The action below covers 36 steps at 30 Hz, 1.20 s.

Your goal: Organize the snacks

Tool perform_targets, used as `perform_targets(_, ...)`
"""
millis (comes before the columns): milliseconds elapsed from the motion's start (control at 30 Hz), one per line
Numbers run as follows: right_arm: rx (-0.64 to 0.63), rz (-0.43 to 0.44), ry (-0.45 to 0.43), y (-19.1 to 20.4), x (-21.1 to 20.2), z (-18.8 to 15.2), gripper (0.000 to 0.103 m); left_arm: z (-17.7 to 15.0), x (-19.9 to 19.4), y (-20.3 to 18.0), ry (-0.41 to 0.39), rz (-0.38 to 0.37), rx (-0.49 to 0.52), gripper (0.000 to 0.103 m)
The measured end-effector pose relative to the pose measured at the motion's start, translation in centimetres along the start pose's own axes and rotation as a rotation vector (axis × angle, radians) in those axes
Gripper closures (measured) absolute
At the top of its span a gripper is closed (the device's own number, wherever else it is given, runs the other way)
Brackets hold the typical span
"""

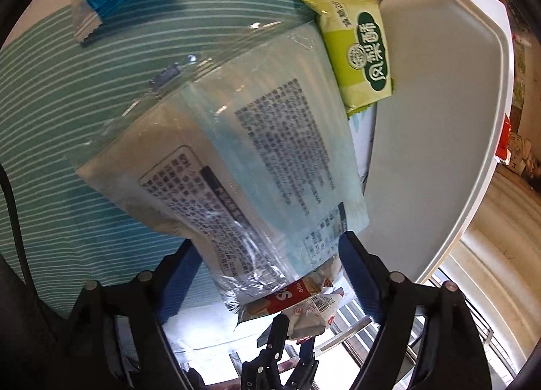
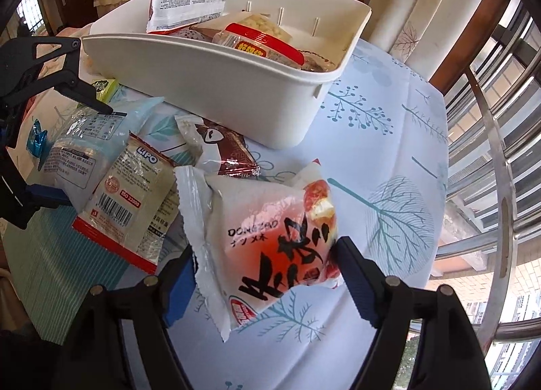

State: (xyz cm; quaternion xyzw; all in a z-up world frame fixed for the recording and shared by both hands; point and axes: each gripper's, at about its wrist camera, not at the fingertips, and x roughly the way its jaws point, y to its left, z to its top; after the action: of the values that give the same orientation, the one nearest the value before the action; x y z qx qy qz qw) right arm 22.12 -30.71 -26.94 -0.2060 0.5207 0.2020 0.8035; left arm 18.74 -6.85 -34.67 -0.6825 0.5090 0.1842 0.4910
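While several snacks are sitting in the white bin (image 2: 216, 86), both grippers are straddling packets: left gripper (image 1: 270, 254) around the pale blue packet (image 1: 257, 140), right gripper (image 2: 267, 261) pinching the white-and-red packet (image 2: 267, 227); others are waiting centre left.

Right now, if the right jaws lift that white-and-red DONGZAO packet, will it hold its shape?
Probably not. The DONGZAO packet looks like thin, puffy film, so it may sag or crumple. Its glossy surface could slip. It seems light, and the crimped end seal would likely flop.

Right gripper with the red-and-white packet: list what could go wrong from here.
1. The right gripper brackets the red-and-white packet near one end; lifted, it may sag or slip.
2. The white bin already looks crowded, so the packet may perch on top.
3. The left gripper works close by; the two could bump.
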Motion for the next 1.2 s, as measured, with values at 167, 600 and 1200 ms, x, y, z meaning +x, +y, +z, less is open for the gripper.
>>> perform_targets(167, 0.008, 0.0, 0.007, 0.1, 0.0, 0.0, 0.029, 0.4, -0.4, 1.7, 0.009, -0.025, -0.038, 0.05)
perform_targets(600, 0.053, 0.032, 0.031, 0.5, -0.7, -0.1, 0.032, 0.7, -3.3, 3.7, 0.04, -0.092, -0.021, 0.088)
perform_targets(1200, 0.166, 0.083, -0.046, -0.5, -4.4, 0.5, 0.033, -0.3, -11.2, 1.7, -0.041, -0.021, 0.174, 0.097)
